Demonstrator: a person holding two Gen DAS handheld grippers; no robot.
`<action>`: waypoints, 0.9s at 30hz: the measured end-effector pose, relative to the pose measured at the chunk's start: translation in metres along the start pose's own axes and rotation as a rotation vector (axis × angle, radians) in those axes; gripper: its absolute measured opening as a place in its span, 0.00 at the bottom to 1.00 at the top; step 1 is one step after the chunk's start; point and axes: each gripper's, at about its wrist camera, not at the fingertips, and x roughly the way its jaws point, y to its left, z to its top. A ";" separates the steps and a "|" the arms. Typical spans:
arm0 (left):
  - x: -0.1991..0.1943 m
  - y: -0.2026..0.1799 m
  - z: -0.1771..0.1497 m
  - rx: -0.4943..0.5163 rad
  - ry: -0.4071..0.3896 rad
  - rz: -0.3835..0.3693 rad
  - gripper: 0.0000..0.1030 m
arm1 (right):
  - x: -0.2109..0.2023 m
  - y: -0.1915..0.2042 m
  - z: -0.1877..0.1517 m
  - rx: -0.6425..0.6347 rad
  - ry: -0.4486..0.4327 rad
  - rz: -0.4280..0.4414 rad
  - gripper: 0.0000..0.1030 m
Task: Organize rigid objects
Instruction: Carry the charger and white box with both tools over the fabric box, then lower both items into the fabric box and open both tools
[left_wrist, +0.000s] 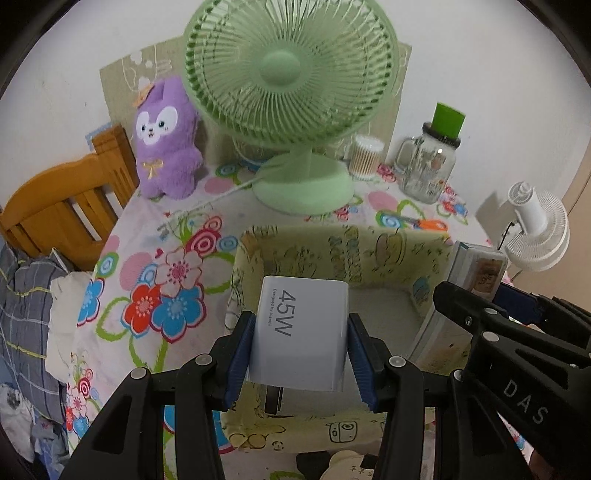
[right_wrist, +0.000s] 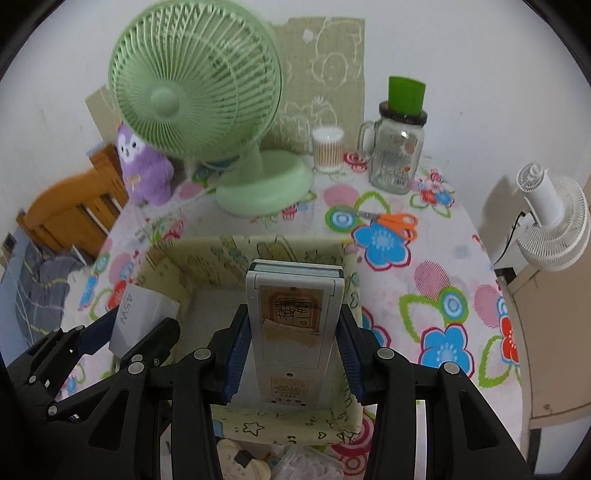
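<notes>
While over the fabric bin (left_wrist: 369, 258), left fingers (left_wrist: 242, 354) clamp charger (left_wrist: 301, 336), right fingers (right_wrist: 238, 350) clamp calculator (right_wrist: 293, 317).

Right tool (right_wrist: 293, 350) clamps grey case (right_wrist: 293, 321) above fabric bin (right_wrist: 236, 430); left tool (right_wrist: 127, 332) grips charger (right_wrist: 142, 314).

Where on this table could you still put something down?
Inside the fabric box the floor looks bare. On the flowered tablecloth, there is room right of the box, below the orange scissors. The back is crowded: green fan, cotton swabs, glass jar.
</notes>
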 end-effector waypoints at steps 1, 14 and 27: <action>0.002 0.000 -0.001 -0.002 0.005 0.003 0.49 | 0.003 -0.001 0.000 0.001 0.007 0.000 0.46; 0.025 -0.005 -0.013 0.002 0.071 0.009 0.50 | 0.033 0.002 -0.012 -0.005 0.077 -0.008 0.47; 0.018 -0.005 -0.009 0.000 0.048 0.040 0.52 | 0.029 0.000 -0.009 0.043 0.077 0.027 0.55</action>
